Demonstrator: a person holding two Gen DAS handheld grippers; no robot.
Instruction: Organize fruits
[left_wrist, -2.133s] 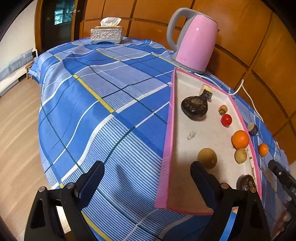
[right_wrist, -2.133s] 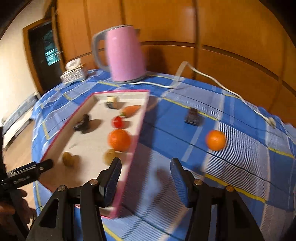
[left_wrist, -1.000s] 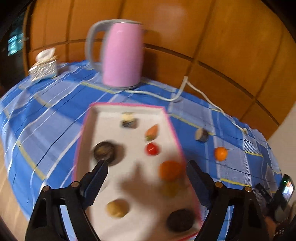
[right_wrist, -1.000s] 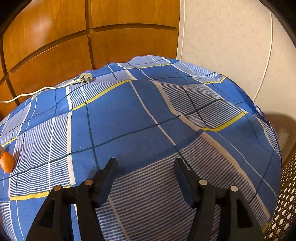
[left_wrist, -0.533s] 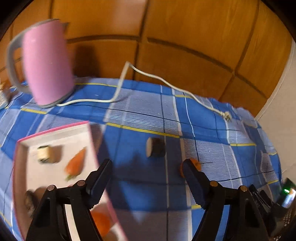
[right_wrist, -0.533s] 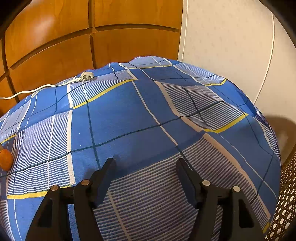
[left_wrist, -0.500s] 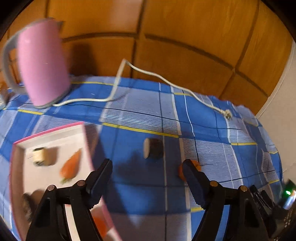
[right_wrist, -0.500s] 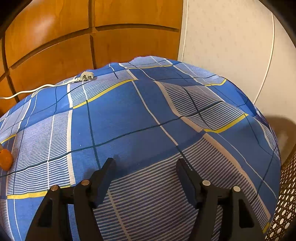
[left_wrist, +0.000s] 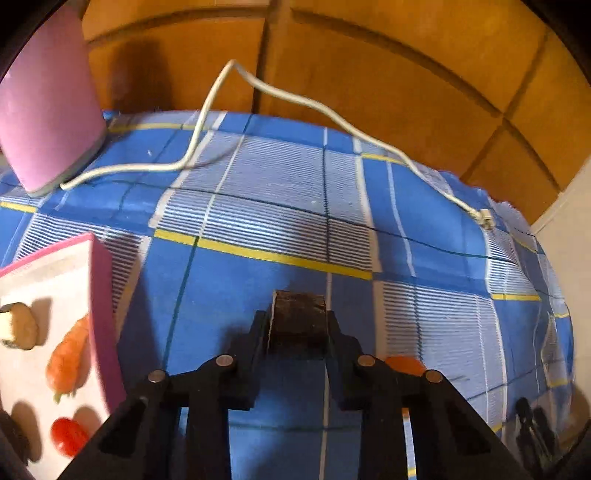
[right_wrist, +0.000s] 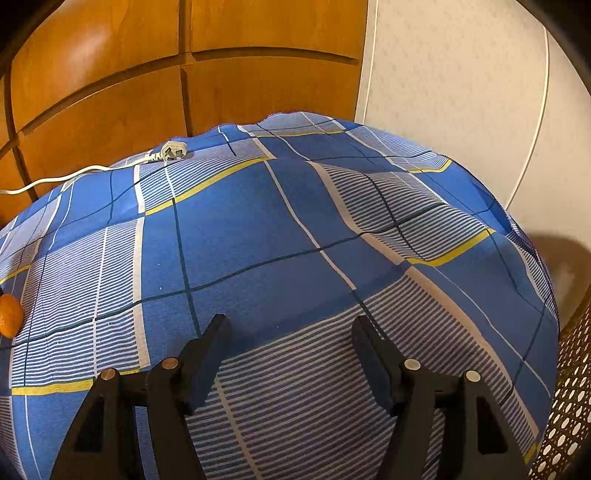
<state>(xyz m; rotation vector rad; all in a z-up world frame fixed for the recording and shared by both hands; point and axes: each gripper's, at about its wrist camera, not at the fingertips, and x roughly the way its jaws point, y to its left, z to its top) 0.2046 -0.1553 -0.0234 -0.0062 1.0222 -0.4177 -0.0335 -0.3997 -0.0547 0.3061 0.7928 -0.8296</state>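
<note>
- Fruit of a dark brown kind, a short cylinder-shaped piece with a pale cut face on its left, sits on the blue plaid cloth and is clamped between the two black fingers of the left gripper.
- That gripper's jaws have just been closing; both pads now press on the dark piece's sides.
- A small orange lies on the cloth just right of the left gripper, half hidden behind its right finger.
- The pink-rimmed tray is at the left edge of the left wrist view, well apart from the held piece; in it lie a carrot-shaped piece, a red tomato-like fruit and a pale roll.
- A pink kettle stands at the far left, its white cord trailing across the cloth.
- The right gripper hangs above bare cloth with its jaws partly apart and nothing between them.
</note>
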